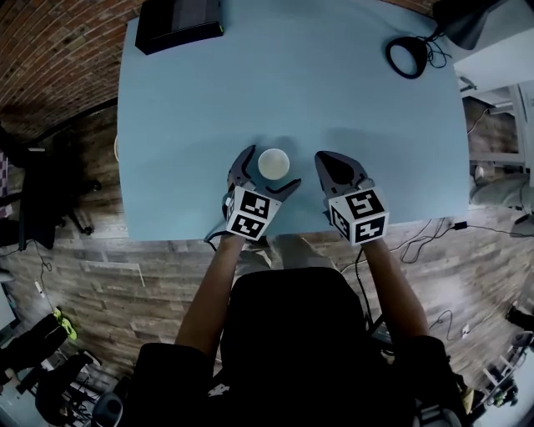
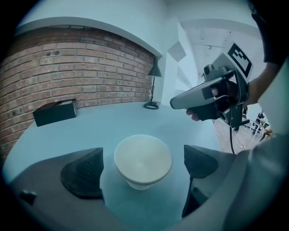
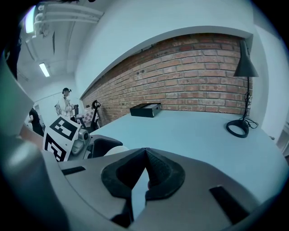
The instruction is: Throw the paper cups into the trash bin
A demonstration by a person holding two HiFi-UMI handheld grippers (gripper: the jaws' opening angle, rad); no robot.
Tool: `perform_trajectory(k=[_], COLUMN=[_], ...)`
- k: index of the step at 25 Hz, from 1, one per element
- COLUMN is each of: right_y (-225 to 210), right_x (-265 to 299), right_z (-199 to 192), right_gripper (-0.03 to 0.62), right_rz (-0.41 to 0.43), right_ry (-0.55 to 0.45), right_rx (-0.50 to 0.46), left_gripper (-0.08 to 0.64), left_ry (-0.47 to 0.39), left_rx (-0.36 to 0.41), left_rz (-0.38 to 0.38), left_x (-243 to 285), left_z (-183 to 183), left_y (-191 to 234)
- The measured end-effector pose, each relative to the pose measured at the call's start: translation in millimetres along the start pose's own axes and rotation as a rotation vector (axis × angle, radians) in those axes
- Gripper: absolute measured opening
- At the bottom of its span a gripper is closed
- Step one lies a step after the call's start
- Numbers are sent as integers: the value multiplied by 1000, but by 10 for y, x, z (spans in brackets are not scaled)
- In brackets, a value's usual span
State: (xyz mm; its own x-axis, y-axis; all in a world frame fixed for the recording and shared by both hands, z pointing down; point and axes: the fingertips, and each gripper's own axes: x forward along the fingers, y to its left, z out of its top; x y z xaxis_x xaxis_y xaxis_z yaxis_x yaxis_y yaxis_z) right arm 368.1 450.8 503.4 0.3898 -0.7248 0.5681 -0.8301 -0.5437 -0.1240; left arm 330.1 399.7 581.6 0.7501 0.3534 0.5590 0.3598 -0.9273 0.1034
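Observation:
A white paper cup (image 1: 273,163) stands on the light blue table (image 1: 192,125) near its front edge. My left gripper (image 1: 274,168) is open, with one jaw on each side of the cup and neither pad touching it. In the left gripper view the cup (image 2: 143,160) sits midway between the two dark pads (image 2: 83,173), with a gap on both sides. My right gripper (image 1: 321,157) is shut and empty, just right of the cup and pointing away from me. From the right gripper view, its pads (image 3: 156,173) meet and a sliver of the cup (image 3: 110,151) shows at the left.
A black box (image 1: 179,23) lies at the table's far left edge. A black lamp base (image 1: 406,57) with its cable sits at the far right. A dark chair (image 1: 33,192) stands on the wooden floor to the left. No trash bin is in view.

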Motion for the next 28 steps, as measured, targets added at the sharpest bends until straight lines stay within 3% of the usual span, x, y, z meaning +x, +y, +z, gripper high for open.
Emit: perform_trajectory(k=[8, 18, 28], right_y=[-48, -14, 43], right_x=[47, 65, 76], right_z=[-126, -132, -52], right_gripper=[-5, -5, -5], right_rz=[1, 4, 9], right_ry=[17, 23, 14], right_rx=[9, -2, -38], left_gripper=[542, 375, 365], left_ry=[6, -9, -32], left_rx=[24, 37, 14], left_rz=[-20, -30, -39], left_x=[79, 51, -99], left_z=[-71, -40, 69], left_y=[-8, -7, 13])
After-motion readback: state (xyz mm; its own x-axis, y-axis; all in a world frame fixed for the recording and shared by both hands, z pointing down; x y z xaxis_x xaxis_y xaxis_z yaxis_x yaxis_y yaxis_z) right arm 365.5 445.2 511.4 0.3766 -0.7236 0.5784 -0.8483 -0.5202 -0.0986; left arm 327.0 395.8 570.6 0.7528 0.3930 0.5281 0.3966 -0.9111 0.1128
